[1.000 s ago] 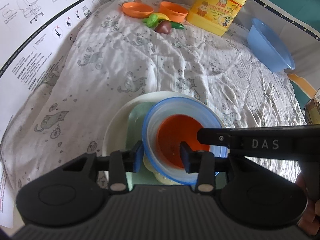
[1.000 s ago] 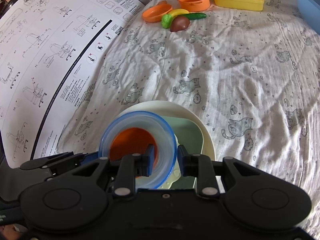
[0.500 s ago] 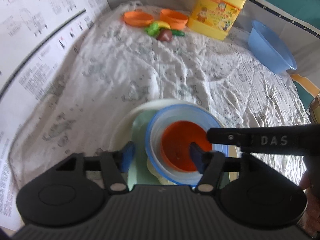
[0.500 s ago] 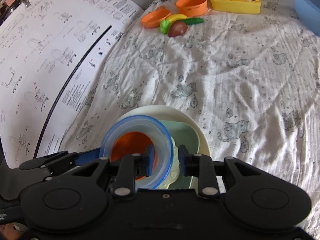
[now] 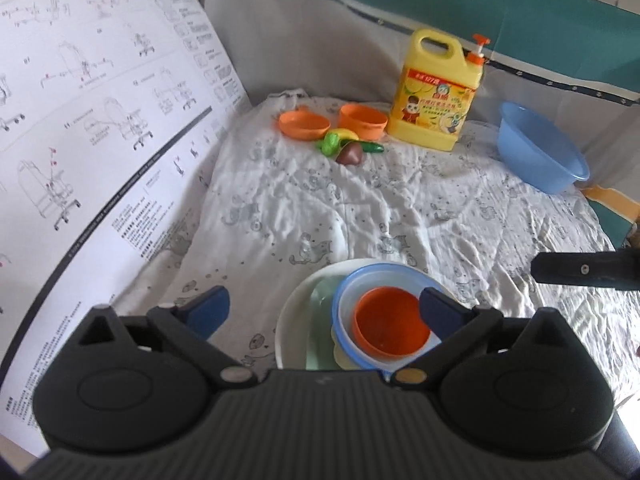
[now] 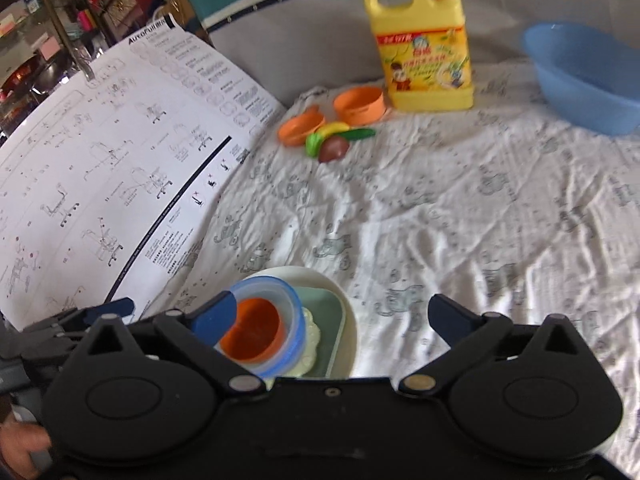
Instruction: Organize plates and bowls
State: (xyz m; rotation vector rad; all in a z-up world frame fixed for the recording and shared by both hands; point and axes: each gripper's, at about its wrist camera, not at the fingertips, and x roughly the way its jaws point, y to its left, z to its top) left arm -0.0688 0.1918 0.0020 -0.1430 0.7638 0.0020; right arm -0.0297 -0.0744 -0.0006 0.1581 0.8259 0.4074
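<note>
Rumpled cat-print cloth [image 5: 360, 208] beside instruction sheet [image 5: 100, 140]; both hand-held grippers' jaws opening wide, empty.

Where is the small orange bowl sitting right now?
In both wrist views the orange bowl sits low and near centre, nested inside the blue-rimmed bowl on the green tray and white plate, near the cloth's front edge.

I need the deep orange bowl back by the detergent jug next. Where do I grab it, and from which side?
Take the deep orange bowl by its near rim, one finger inside and one outside the wall. It stands upright and open-topped, so come down from above on the front side; the yellow jug crowds its right and the toy vegetables lie just in front.
</note>
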